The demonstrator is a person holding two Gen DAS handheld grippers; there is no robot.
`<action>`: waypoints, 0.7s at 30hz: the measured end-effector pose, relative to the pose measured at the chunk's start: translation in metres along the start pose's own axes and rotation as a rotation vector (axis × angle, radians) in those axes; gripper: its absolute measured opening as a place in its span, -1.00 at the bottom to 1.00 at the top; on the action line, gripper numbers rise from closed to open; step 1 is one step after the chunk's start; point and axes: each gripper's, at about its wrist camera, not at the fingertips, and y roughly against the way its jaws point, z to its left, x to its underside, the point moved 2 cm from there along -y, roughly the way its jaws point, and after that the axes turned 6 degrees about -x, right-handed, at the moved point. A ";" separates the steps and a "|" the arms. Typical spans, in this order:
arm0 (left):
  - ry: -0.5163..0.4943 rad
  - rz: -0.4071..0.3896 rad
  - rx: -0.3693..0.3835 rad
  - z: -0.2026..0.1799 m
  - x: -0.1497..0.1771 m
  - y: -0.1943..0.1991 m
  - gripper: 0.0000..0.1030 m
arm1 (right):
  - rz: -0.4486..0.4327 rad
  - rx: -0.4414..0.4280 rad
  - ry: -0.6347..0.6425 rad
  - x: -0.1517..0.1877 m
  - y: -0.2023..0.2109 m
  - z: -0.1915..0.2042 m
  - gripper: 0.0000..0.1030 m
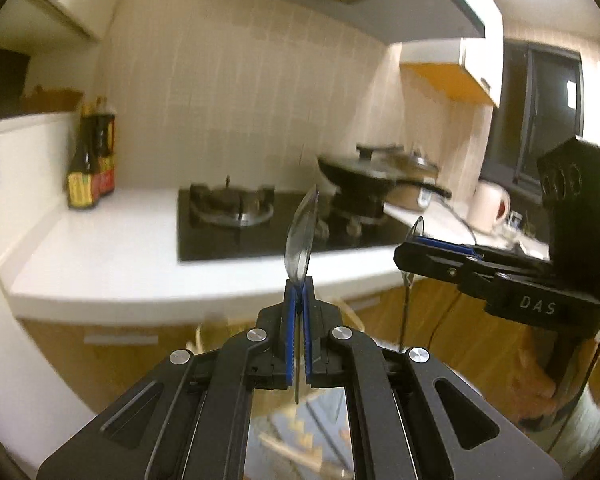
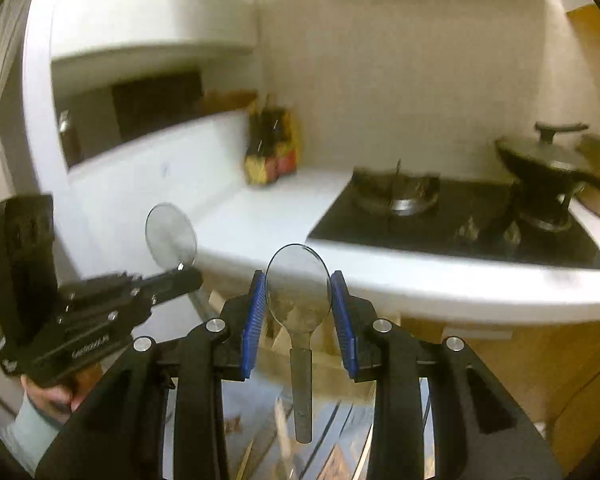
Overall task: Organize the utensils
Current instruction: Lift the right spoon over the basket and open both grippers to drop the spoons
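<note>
Mid-carry, by my reading: the left claw (image 1: 298,304) is clamped tight on a spoon (image 1: 301,236), bowl up, edge-on; the right claw (image 2: 298,308) grips a second spoon (image 2: 299,292) across its bowl, both held before the bench (image 1: 112,248); no utensil holder shows, so next find one; the lidded wok (image 1: 360,178) hides its contents

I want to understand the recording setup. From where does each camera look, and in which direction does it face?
Left wrist: sits on the left claw, facing the hob and white counter; shows its own fingers shut on a spoon, plus the right claw at right.
Right wrist: sits on the right claw, facing the same counter corner; its fingers grip a second spoon by the bowl edges; the left claw and a hand show at left.
Shared: hob, sauce bottles, lidded pan, both claws and spoons.
</note>
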 end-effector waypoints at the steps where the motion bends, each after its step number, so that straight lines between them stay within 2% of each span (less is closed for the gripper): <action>1: 0.002 -0.020 0.001 -0.002 -0.005 -0.003 -0.97 | -0.033 0.009 -0.001 -0.005 0.002 -0.003 -0.43; 4: 0.002 -0.058 0.001 -0.006 -0.014 -0.015 -0.97 | -0.117 0.044 -0.001 -0.016 0.000 -0.017 -0.43; 9: -0.013 -0.076 -0.011 -0.008 -0.012 -0.037 -0.97 | -0.184 0.089 0.011 -0.019 -0.014 -0.037 -0.43; 14: -0.005 -0.060 -0.020 0.001 0.002 -0.061 -0.97 | -0.181 0.095 -0.004 -0.006 -0.038 -0.055 -0.42; 21: 0.013 -0.020 -0.024 0.014 0.024 -0.082 -0.97 | -0.127 0.125 0.003 0.023 -0.064 -0.067 -0.42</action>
